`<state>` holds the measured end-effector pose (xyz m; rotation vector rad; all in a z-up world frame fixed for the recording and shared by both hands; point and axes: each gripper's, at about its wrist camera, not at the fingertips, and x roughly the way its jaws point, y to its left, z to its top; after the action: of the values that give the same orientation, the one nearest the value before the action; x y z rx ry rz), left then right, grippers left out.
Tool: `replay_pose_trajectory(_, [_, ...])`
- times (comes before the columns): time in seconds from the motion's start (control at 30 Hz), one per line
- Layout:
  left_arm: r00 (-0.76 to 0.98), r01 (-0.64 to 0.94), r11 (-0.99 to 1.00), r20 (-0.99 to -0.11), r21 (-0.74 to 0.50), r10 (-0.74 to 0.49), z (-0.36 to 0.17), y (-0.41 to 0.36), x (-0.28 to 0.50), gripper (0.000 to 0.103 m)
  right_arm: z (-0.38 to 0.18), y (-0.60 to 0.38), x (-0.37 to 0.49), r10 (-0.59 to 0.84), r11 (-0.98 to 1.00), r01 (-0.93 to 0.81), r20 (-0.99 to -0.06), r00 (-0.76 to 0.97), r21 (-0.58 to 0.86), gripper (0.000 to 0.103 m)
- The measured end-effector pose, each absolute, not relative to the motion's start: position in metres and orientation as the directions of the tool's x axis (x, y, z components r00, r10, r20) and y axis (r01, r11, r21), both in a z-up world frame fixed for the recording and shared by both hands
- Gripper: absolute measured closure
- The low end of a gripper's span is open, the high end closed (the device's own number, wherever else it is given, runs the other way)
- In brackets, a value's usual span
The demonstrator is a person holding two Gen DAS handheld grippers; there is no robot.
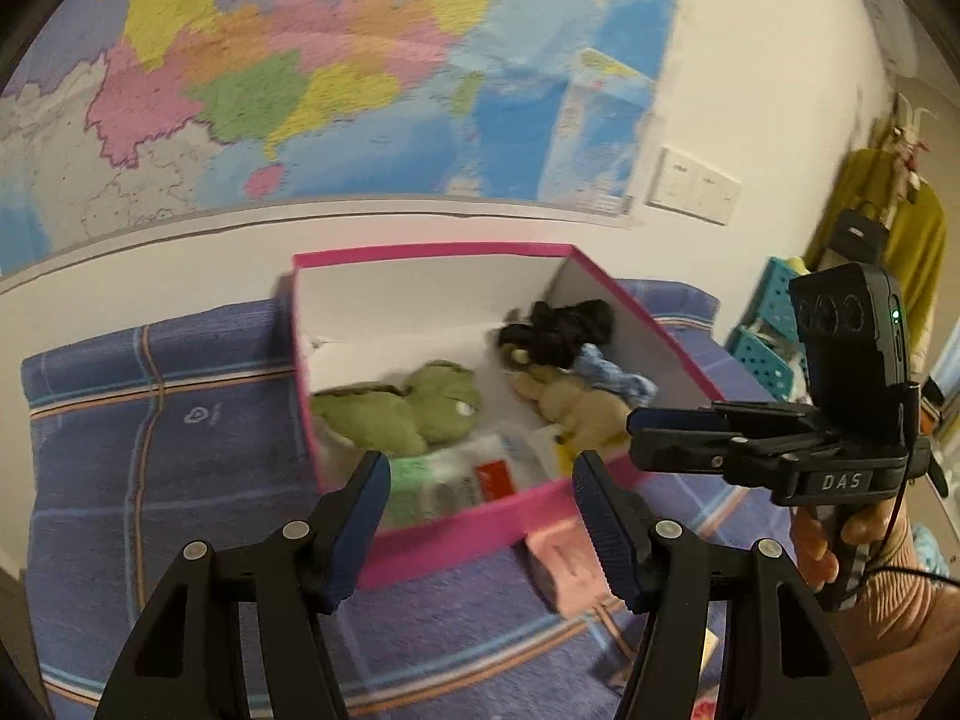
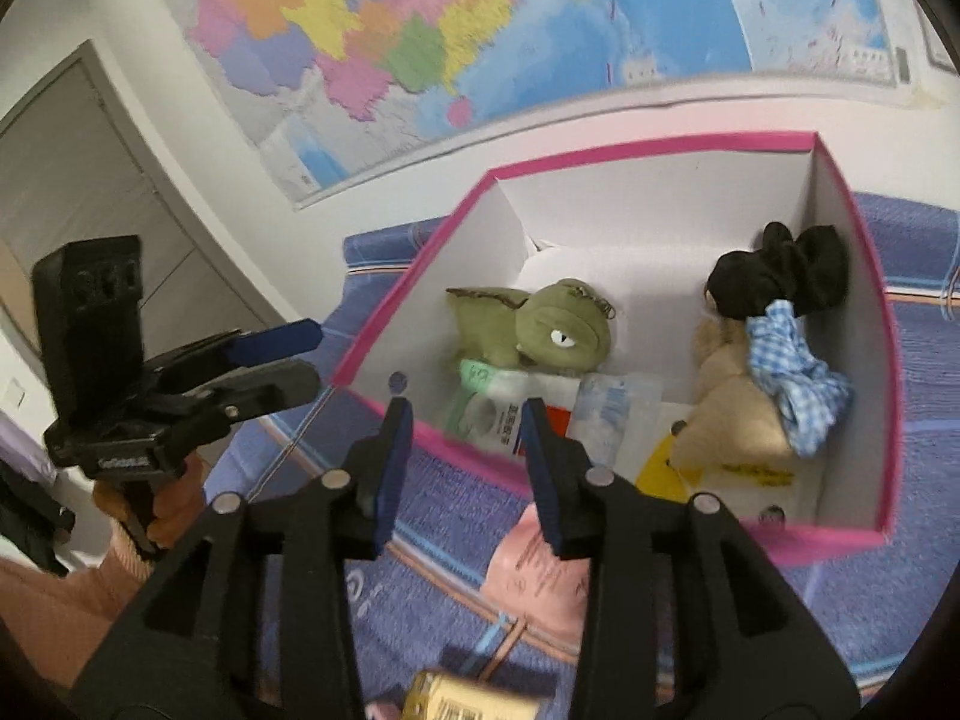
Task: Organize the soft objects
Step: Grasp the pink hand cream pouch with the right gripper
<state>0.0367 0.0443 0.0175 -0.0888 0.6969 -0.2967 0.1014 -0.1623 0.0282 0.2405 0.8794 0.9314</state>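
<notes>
A pink-rimmed open box [image 1: 468, 522] [image 2: 420, 426] stands on a blue cloth. Inside lie a green dinosaur plush [image 1: 414, 408] [image 2: 540, 330], a tan plush [image 1: 576, 408] [image 2: 732, 420], a black soft item [image 1: 564, 330] [image 2: 780, 276], a blue checked scrunchie [image 1: 612, 378] [image 2: 798, 378] and plastic packets [image 1: 480, 474] [image 2: 540, 414]. My left gripper [image 1: 480, 516] is open and empty over the box's near wall. My right gripper [image 2: 468, 474] is open and empty at the box's near edge; it also shows in the left wrist view [image 1: 672, 426]. A pink packet [image 1: 570, 564] [image 2: 540, 570] lies outside the box.
The blue cloth [image 1: 180, 450] [image 2: 900, 600] covers the surface against a white wall with a large map [image 1: 300, 60] [image 2: 480, 30]. A yellow-labelled item [image 2: 468, 702] lies at the near edge. Teal baskets [image 1: 768, 330] and a hanging yellow garment [image 1: 900, 228] stand at the right.
</notes>
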Motion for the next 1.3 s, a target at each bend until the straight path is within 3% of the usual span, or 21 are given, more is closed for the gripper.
replay_pose_trajectory(0.13, [0.701,0.276,0.938,-0.624,-0.21,-0.346,0.007,0.031,0.027,0.038,0.027,-0.181,0.08,0.78,0.6,-0.607,-0.552,0.295,0.522,0.059])
replay_pose_trajectory(0.4, [0.592,0.285,0.906,-0.687,-0.312,-0.423,-0.039,0.008,0.031,0.038,-0.017,-0.202,0.065,0.721,0.669,-0.522,-0.633,0.281,0.53,0.059])
replay_pose_trajectory(0.63, [0.505,0.237,0.911,-0.758,-0.338,-0.413,-0.085,-0.005,0.047,0.039,-0.06,-0.208,0.071,0.671,0.727,-0.42,-0.693,0.263,0.543,0.059])
replay_pose_trajectory(0.83, [0.49,0.234,0.917,-0.776,-0.322,-0.397,-0.096,-0.014,0.053,0.045,-0.071,-0.201,0.076,0.66,0.736,-0.412,-0.706,0.258,0.537,0.059])
replay_pose_trajectory(0.97, [0.476,0.258,0.909,-0.776,-0.327,-0.414,-0.098,-0.018,0.052,0.06,-0.073,-0.194,0.075,0.658,0.734,-0.425,-0.709,0.254,0.53,0.059])
replay_pose_trajectory(1.3, [0.46,0.274,0.905,-0.782,-0.326,-0.421,-0.1,-0.027,0.048,0.061,-0.072,-0.183,0.074,0.654,0.735,-0.448,-0.706,0.27,0.509,0.059])
